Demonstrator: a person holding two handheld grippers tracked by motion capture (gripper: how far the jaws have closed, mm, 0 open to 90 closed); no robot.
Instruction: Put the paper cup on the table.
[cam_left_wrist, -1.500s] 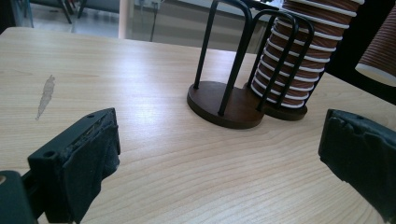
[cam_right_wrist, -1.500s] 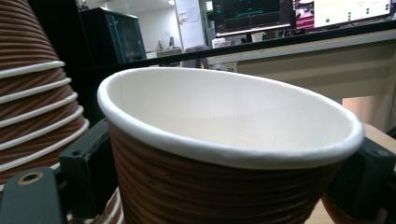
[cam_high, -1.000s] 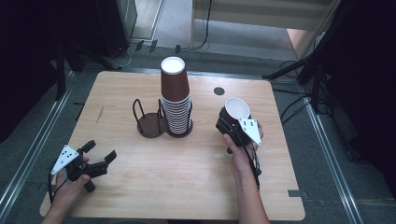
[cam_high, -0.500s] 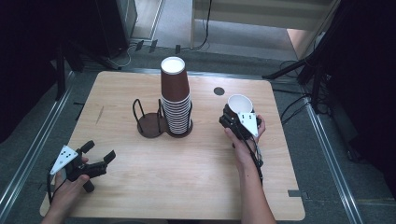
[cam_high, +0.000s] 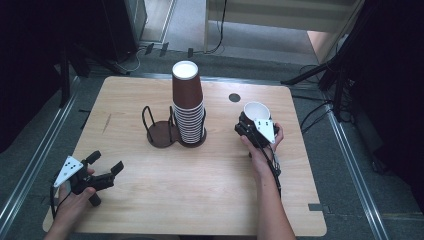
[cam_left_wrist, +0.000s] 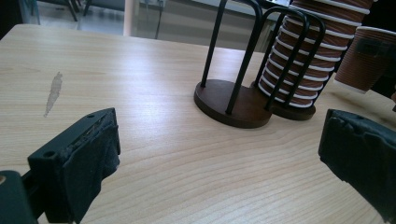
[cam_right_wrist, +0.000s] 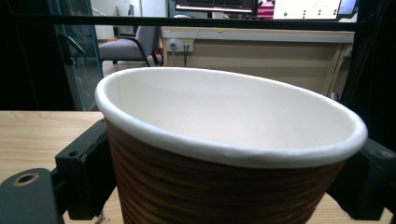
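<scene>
Brown ribbed paper cup (cam_right_wrist: 224, 154) sits upright between the right gripper (cam_high: 252, 125) jaws, which have just been opening; whether the pads touch it, can't tell. Its base is cut off. Left gripper (cam_high: 102, 167) rests gaping, empty.

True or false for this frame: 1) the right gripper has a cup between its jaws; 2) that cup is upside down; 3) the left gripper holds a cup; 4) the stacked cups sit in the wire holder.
1) True: the single cup sits between the jaws of the right gripper.
2) False: its mouth faces up.
3) False: the left gripper is open with nothing between its jaws.
4) True: the cup stack stands in the wire holder, whose other bay is bare.
</scene>
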